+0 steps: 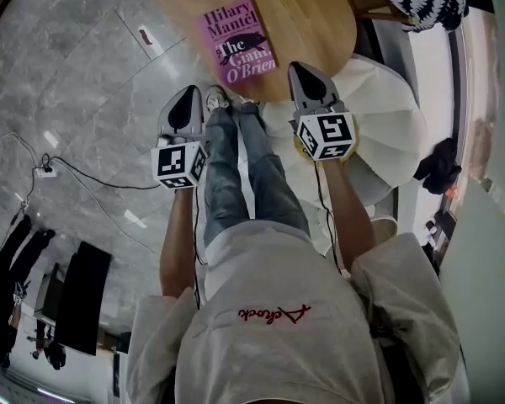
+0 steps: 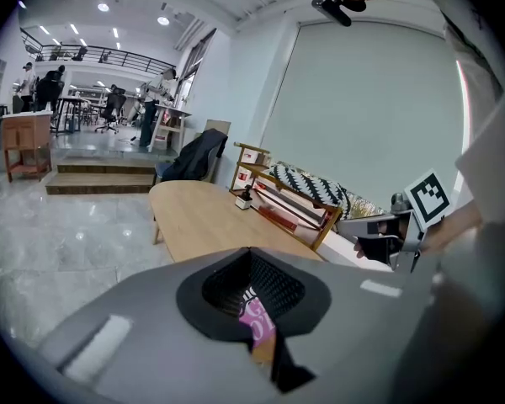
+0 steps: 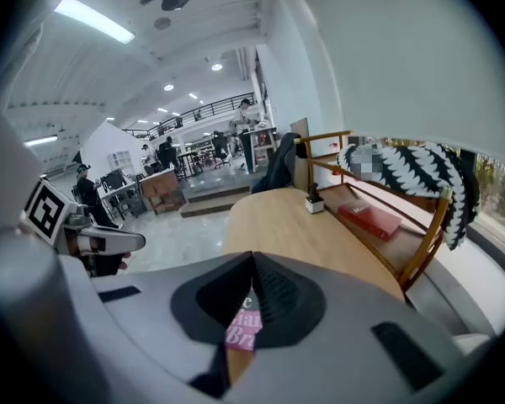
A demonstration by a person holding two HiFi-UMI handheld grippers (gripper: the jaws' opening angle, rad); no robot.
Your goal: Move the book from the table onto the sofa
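Where book (image 1: pixel 240 42) lies flat | long axis toward person (image 1: pixel 269 310) | cover up

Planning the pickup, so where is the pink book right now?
Head view, upper middle: the pink book lies flat on the wooden table near its edge, just ahead of the left tongs and right tongs.

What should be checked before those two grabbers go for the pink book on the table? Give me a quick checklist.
1. Book lying flat on the table, nothing on it: ok.
2. Left gripper open to take it: not ok, shut and empty.
3. Right gripper open: not ok, shut and empty.
4. Grippers at the book: not ok, both are short of it.
5. Free spot on the sofa: cannot tell.
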